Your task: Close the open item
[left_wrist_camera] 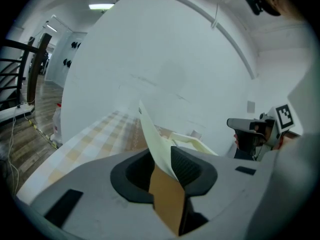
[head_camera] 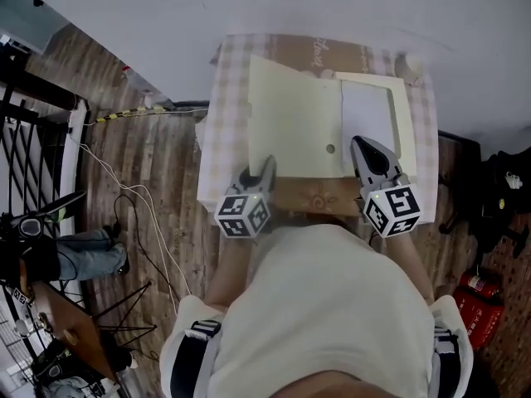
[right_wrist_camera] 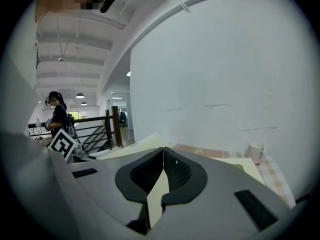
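An open flat cream box is seen on a small surface covered with a checked cloth, set against a white wall in the upper middle of the head view. Its lid is swung out to the left of the tray and raised off the cloth, and a white sheet is laid inside the tray. The left gripper is placed at the lid's near edge, at the lower left of the box. In the left gripper view the lid is seen rising between the fingers of the left gripper, cream on its upper face and brown beneath. The fingers are held apart around it: the lid is leaned against the finger on the right of that frame, and a gap is left on the other side. The right gripper is laid over the near edge of the tray, at the lower right of the box. In the right gripper view its fingers are clenched tip to tip, and a cream strip is shown in the slit below them; whether anything is pinched there cannot be told. A pale mug is stood at the far right corner of the surface, just beyond the tray.
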